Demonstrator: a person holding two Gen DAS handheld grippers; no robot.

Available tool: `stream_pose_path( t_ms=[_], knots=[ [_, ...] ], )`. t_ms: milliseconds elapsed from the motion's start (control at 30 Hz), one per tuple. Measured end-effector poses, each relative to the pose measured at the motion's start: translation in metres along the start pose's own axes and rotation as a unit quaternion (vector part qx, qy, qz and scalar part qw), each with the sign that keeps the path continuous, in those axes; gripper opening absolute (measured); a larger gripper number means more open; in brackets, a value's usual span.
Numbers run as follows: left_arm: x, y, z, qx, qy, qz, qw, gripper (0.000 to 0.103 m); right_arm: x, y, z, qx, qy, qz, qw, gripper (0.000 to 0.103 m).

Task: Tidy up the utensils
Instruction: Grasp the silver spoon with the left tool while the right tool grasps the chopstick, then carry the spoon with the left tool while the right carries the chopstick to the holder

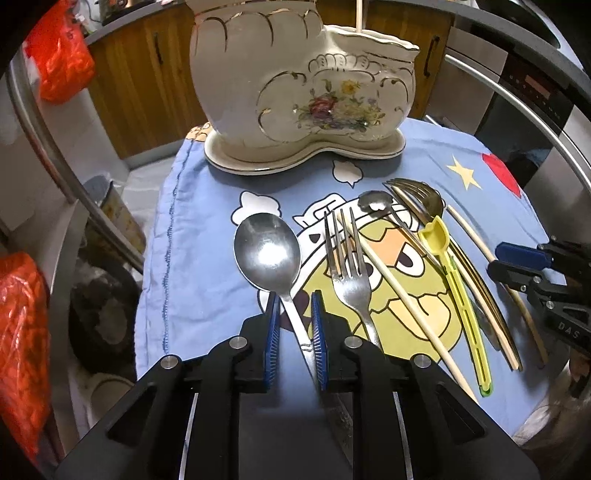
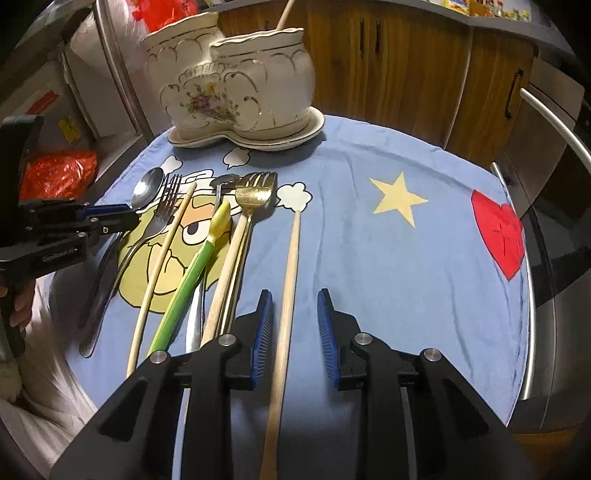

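Note:
A large steel spoon [image 1: 267,251] lies on the blue cartoon cloth [image 1: 207,229]. My left gripper [image 1: 295,299] straddles its handle; the handle leans against the right pad, and cloth shows between it and the left pad. My right gripper [image 2: 295,295] straddles a wooden chopstick [image 2: 291,258], with a gap on both sides. Between the two lie a steel fork [image 1: 349,280], another chopstick [image 1: 402,295], a yellow-green plastic utensil [image 1: 461,302], a small spoon [image 1: 375,201] and a gold fork [image 2: 253,194]. The cream flowered ceramic holder [image 1: 295,85] stands at the back with one chopstick [image 2: 286,14] in it.
The cloth covers a round metal-rimmed table [image 2: 532,295]. Wooden cabinets [image 2: 406,66] stand behind, and an orange plastic bag [image 1: 55,59] hangs at the left. The right half of the cloth, with a star [image 2: 399,199] and a red heart [image 2: 498,232], holds no utensils.

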State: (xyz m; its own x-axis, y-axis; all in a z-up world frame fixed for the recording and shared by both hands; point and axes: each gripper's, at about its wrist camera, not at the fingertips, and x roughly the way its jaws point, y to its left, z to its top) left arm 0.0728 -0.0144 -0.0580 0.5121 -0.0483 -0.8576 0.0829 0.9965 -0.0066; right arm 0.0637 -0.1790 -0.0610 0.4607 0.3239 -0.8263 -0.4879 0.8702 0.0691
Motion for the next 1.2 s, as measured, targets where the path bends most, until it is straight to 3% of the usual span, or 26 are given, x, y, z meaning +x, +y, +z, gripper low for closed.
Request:
stream_pose_path(
  t_ms=[167,400,867,1067,1200],
  knots=[
    [-0.001,0.001,-0.001,0.005,-0.006,0.001,1.0,0.013,0.002,0.005,0.002,-0.007,0.0,0.006,1.0,0.007],
    [-0.003,0.009,-0.002,-0.003,-0.017,-0.019,0.9997,0.006,-0.005,-0.004,0.003,0.029,-0.021,0.023,0.999,0.006],
    [-0.032,0.017,-0.003,-0.011,-0.062,-0.049,0.9968,0.006,-0.038,-0.008,0.019,0.051,-0.09,0.03,0.994,0.006],
    [-0.059,0.028,0.008,-0.019,-0.105,-0.074,0.9915,0.006,-0.054,-0.012,0.038,0.062,-0.132,0.042,0.988,0.006],
    [-0.084,0.036,0.033,-0.021,-0.154,-0.074,0.985,0.006,-0.065,-0.012,0.065,0.062,-0.16,0.056,0.984,0.006]
  ],
)
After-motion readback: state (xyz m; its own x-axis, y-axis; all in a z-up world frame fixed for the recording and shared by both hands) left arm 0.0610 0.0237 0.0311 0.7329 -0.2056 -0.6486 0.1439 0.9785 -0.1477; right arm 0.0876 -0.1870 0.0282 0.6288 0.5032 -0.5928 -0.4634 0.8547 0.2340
